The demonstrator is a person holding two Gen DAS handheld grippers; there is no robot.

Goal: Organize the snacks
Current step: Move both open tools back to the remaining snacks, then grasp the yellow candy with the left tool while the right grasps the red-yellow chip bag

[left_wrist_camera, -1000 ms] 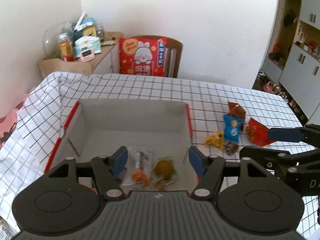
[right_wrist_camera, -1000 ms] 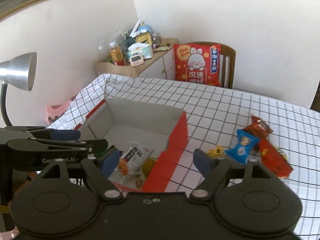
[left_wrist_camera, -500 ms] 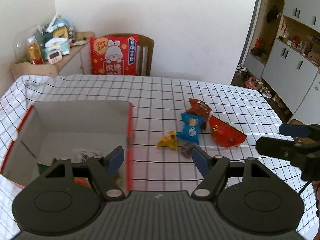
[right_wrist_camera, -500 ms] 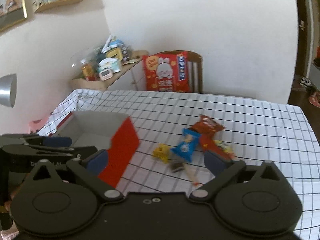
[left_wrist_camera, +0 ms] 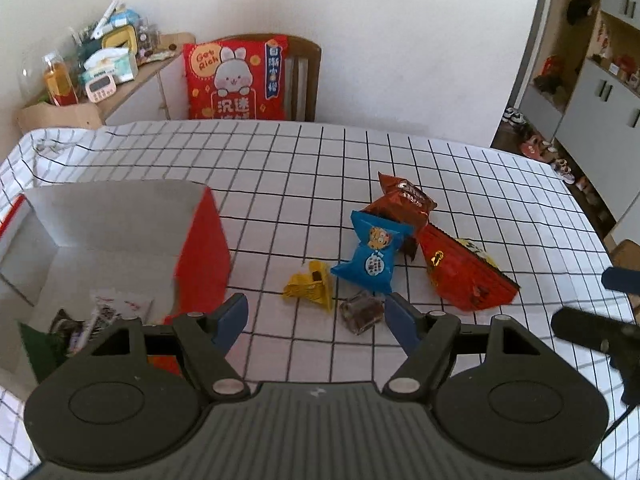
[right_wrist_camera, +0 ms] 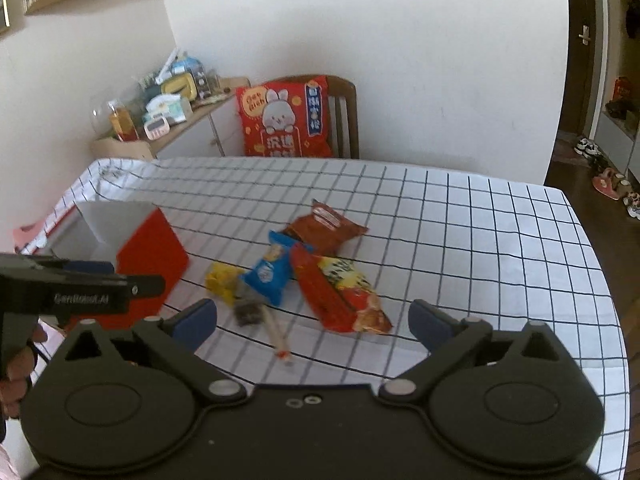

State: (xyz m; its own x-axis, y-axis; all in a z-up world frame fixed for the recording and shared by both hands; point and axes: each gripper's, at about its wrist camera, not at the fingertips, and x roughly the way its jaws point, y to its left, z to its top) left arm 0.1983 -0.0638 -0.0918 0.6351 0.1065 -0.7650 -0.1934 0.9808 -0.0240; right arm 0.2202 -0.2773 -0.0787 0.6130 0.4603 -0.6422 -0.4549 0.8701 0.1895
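Note:
A red-and-white cardboard box (left_wrist_camera: 202,240) stands at the left on the checked tablecloth, with a few snack packets (left_wrist_camera: 100,314) inside. Loose snacks lie in a cluster to its right: a yellow packet (left_wrist_camera: 310,286), a blue packet (left_wrist_camera: 374,254), a brown packet (left_wrist_camera: 404,200), a red bag (left_wrist_camera: 464,276) and a small dark candy (left_wrist_camera: 360,314). The same blue packet (right_wrist_camera: 268,270) and red bag (right_wrist_camera: 340,296) show in the right wrist view. My left gripper (left_wrist_camera: 316,316) is open and empty just before the dark candy. My right gripper (right_wrist_camera: 312,320) is open and empty before the cluster.
A chair with a red rabbit cushion (left_wrist_camera: 236,78) stands behind the table. A side cabinet (left_wrist_camera: 100,80) with bottles and clutter is at the back left. Cupboards and shoes (left_wrist_camera: 536,148) are at the right. The table's right edge (right_wrist_camera: 600,280) curves away.
Both grippers have swung right, from over the box to the loose snack cluster. Both stayed open and empty. The snacks have not moved.

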